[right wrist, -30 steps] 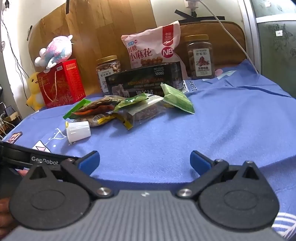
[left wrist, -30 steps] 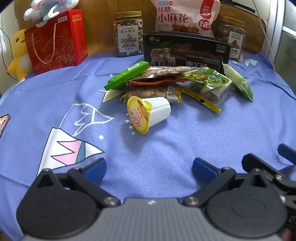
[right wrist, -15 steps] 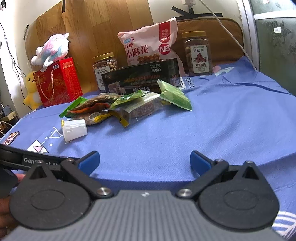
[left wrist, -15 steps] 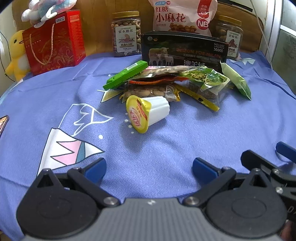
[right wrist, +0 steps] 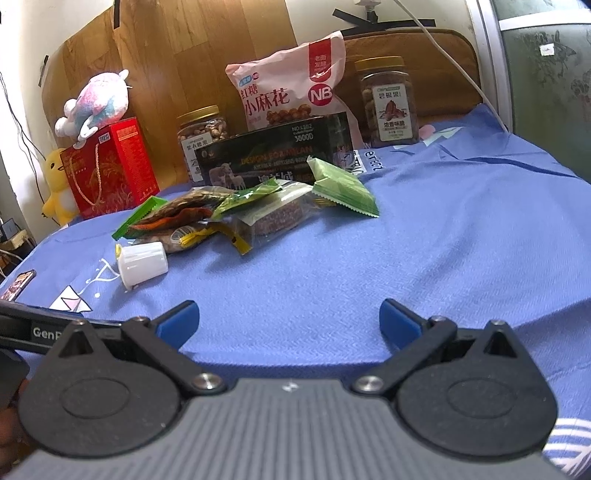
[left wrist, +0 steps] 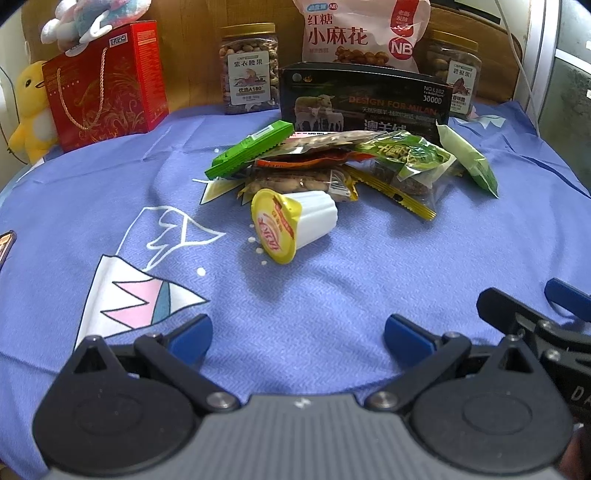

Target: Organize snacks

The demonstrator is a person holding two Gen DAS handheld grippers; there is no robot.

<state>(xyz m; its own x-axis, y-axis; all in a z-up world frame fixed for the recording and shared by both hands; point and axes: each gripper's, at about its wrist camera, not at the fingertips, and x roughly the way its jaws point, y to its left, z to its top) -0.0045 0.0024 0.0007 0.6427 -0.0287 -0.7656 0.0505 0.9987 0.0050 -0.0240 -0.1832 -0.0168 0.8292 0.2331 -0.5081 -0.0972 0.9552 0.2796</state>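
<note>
A pile of snack packets [left wrist: 343,166] lies mid-table on the blue cloth; it also shows in the right wrist view [right wrist: 236,214]. A white jelly cup with a yellow lid [left wrist: 295,225] lies on its side in front of the pile, and shows in the right wrist view [right wrist: 142,264]. A green packet [right wrist: 343,186] lies at the pile's right end. My left gripper [left wrist: 297,334] is open and empty, low over the cloth, short of the cup. My right gripper [right wrist: 288,319] is open and empty, to the right of the left one.
At the back stand a red gift box [left wrist: 107,85], two nut jars [left wrist: 249,79] [right wrist: 389,103], a pink snack bag [left wrist: 362,33] and a black box [left wrist: 365,101]. Plush toys [left wrist: 29,110] sit at far left. A phone [right wrist: 18,284] lies at the left edge.
Both grippers have shifted slightly; the scene sits a little lower and nearer in the right wrist view. Nothing was grasped or moved.
</note>
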